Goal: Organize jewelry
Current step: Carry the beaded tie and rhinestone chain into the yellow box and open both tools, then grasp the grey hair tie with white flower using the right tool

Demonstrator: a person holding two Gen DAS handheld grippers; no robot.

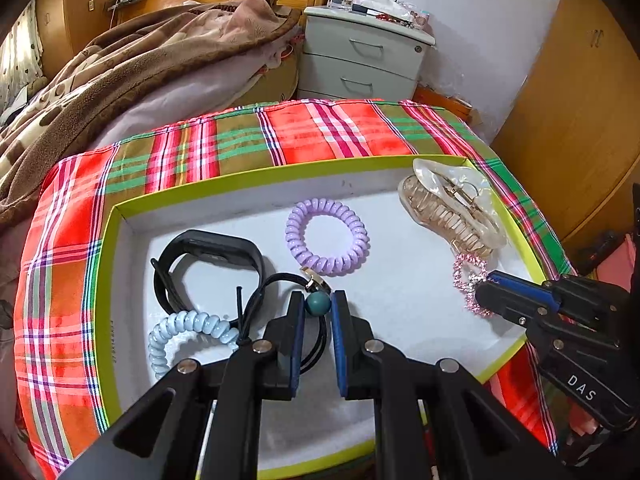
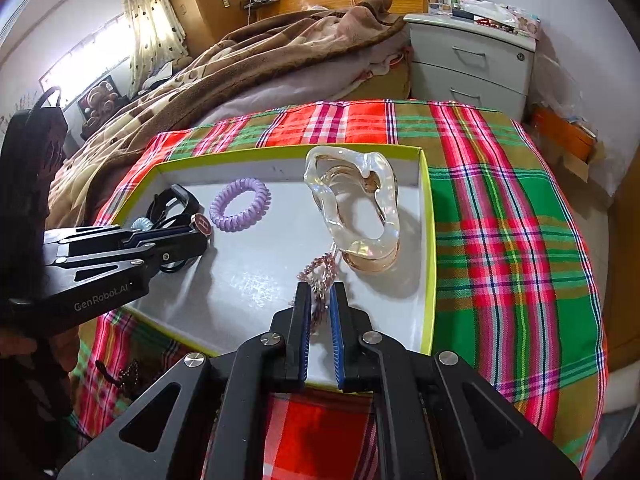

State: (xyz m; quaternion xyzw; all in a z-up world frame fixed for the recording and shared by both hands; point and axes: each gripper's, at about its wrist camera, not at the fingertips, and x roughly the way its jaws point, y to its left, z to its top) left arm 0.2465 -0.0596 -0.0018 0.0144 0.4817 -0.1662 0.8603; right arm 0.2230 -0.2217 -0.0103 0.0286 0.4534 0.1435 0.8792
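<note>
Two grippers work over the lime-edged tray (image 1: 120,216): the left gripper (image 1: 318,300) has its fingers clamped on a black hair tie's teal bead (image 1: 318,303), while the right gripper (image 2: 320,294) pinches the pink beaded bracelet (image 2: 320,270) beside the pearly claw clip (image 2: 352,208).

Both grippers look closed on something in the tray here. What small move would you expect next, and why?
Probably a slight lift of the right gripper. It is shut on the pink beaded bracelet, which lies against the clear hair claw, so raising it would free it. The left gripper pinches the teal bead of a black hair tie.
</note>
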